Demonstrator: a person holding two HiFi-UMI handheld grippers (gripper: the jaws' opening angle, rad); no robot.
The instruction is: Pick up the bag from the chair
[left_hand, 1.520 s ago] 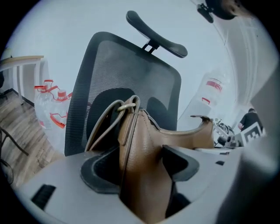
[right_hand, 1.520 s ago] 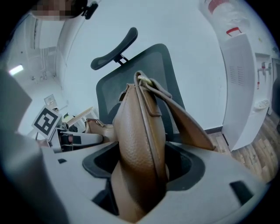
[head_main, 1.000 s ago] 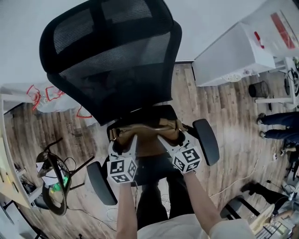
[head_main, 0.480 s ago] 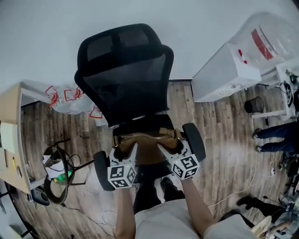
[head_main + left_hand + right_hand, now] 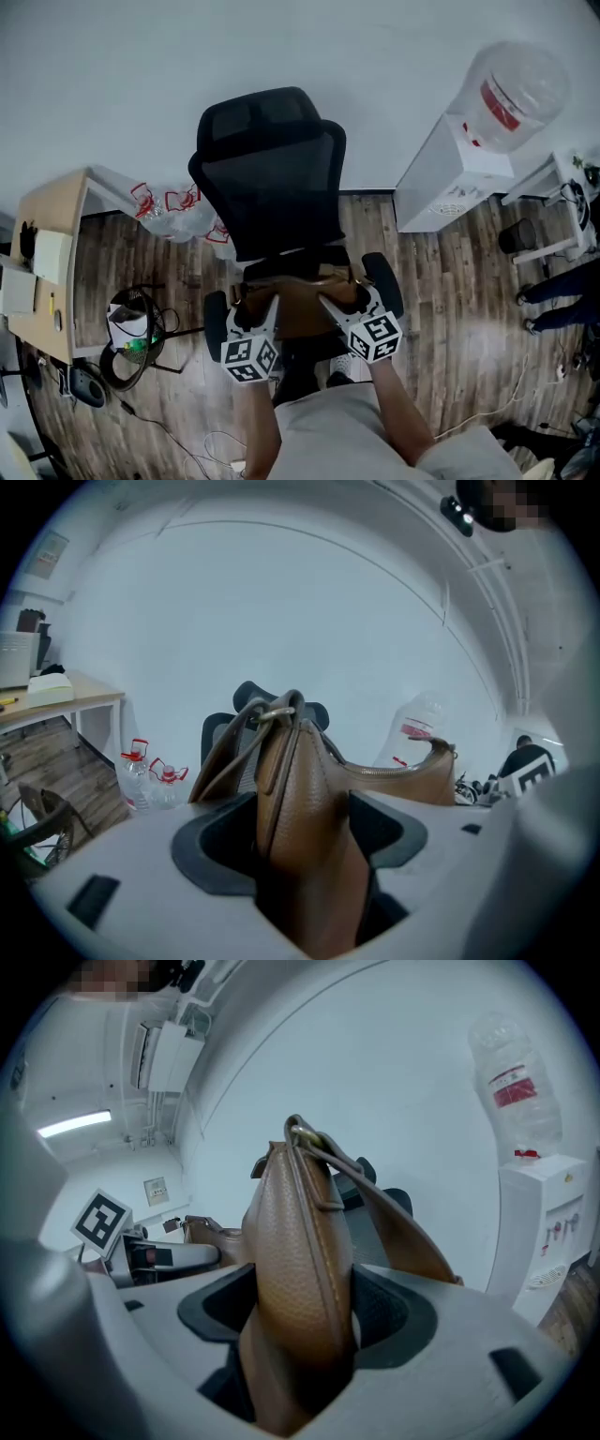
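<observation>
Over the chair (image 5: pixel 272 178) seat the bag (image 5: pixel 300 305) is held | long axis laid crosswise, gripper to gripper | left hand-held gripper (image 5: pixel 262 306) is clamped on its left end, right hand-held gripper (image 5: pixel 330 302) on its right end | both equally near; lift judged shared.

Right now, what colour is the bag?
Tan-brown with a grained leather texture: the bag shows best in the right gripper view.
</observation>
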